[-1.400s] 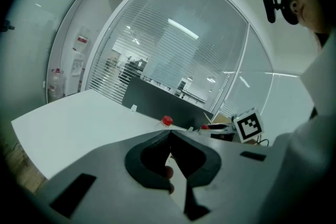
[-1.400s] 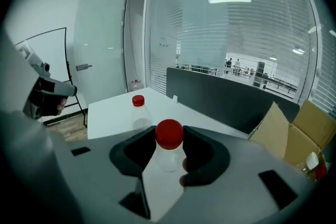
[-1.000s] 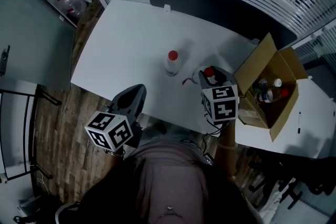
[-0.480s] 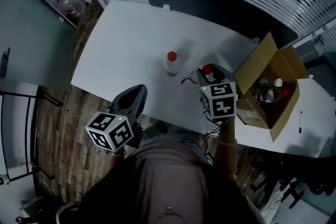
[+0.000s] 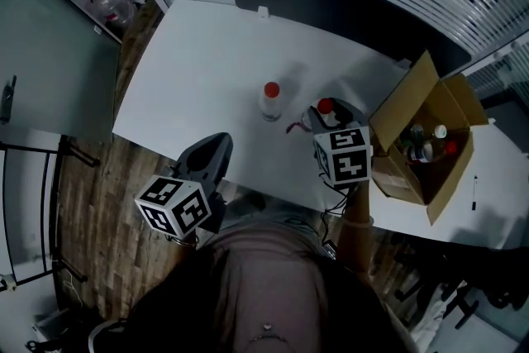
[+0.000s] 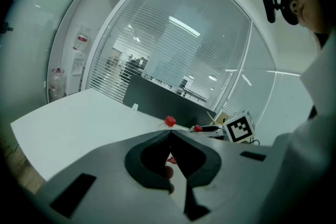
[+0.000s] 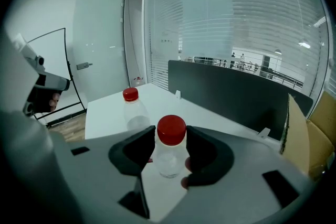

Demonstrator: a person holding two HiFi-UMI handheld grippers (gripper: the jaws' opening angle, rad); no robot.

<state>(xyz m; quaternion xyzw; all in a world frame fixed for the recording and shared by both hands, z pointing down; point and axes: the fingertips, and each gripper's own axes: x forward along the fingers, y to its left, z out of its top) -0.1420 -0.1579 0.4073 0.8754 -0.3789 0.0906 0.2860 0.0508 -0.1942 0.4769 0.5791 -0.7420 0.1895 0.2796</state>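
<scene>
Holds bottle (image 7: pixel 169 157) in right gripper (image 7: pixel 170 136), jaws clamped under its cap — shifts it over table (image 5: pixel 207 70), nearer second bottle (image 7: pixel 134 113), further from box (image 5: pixel 411 99). Keeps left gripper (image 6: pixel 169 135) off table edge — jaws together, empty.

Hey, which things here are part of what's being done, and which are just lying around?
In hand: right gripper, shut on the held bottle; second bottle upright on the table; cardboard box holding more bottles.
Lying about: left gripper, shut and empty; pen; black partition.
</scene>
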